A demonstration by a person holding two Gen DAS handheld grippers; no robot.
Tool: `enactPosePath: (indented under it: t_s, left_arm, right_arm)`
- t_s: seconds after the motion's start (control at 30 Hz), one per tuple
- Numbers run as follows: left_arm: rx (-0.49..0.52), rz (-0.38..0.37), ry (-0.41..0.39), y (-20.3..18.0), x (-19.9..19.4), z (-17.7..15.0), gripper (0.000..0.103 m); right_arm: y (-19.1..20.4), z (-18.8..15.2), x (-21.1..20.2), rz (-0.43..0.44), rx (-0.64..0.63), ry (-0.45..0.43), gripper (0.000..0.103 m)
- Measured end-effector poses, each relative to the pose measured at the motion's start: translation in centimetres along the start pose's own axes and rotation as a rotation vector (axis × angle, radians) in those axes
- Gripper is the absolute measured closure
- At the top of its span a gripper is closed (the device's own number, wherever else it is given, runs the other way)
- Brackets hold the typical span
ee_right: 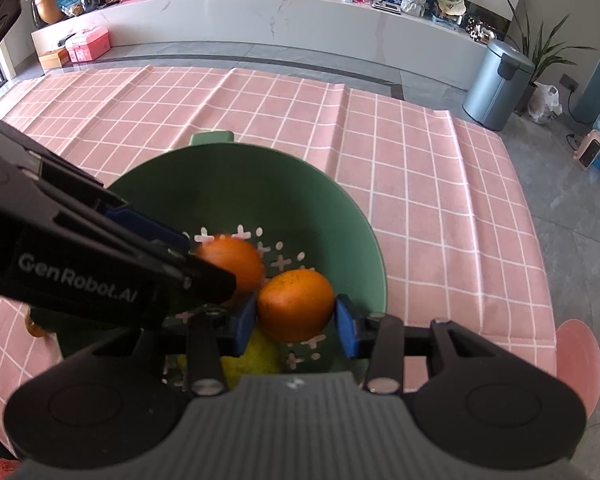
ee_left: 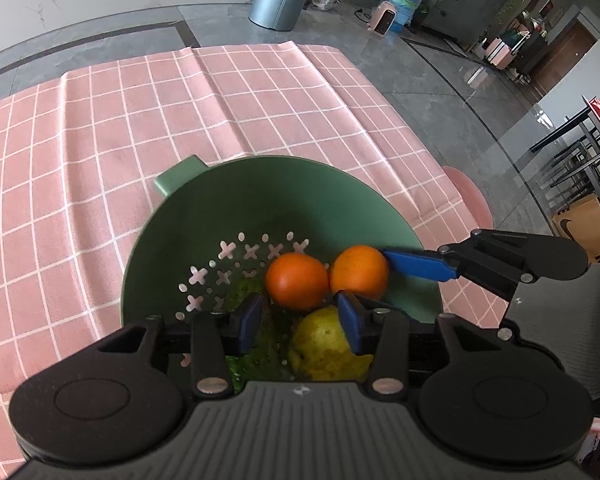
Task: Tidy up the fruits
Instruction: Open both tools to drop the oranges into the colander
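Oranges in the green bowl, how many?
2, side by side in the bowl: one orange between the right gripper fingers, the other left of it. More may be hidden.

Grey tiled floor; marble ledge

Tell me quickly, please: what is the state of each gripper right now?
Left gripper: open, holding nothing, over the green bowl.
Right gripper: open around an orange; whether the fingers touch it cannot be told.
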State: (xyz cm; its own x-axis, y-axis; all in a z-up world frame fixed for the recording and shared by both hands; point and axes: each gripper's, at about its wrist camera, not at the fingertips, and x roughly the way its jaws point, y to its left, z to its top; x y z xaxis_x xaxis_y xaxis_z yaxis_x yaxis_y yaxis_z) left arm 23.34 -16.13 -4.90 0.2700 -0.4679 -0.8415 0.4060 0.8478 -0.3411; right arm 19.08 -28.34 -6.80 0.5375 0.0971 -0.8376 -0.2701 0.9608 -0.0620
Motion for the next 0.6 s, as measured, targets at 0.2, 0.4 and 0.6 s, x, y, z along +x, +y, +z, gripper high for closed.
enactPosePath:
  t_s: [0.2,0.4,0.6]
  left_arm:
    - [-0.003,-0.007,-0.022,-0.3,-1.1,-0.7,0.05]
    - [0.075,0.08,-0.092,-1.9,-3.8,-2.2,0.05]
    - [0.1,0.172,-0.169,-3.0,-7.2,-3.7,0.05]
  right_arm:
    - [0.4,-0.2,-0.9,0.004,-0.004,-0.009,0.063]
    - [1.2,-0.7,-2.5,-0.006,-0.002,-0.042,0.053]
    - [2.7,-1.2,-5.0,-0.031,0.024,-0.096,0.053]
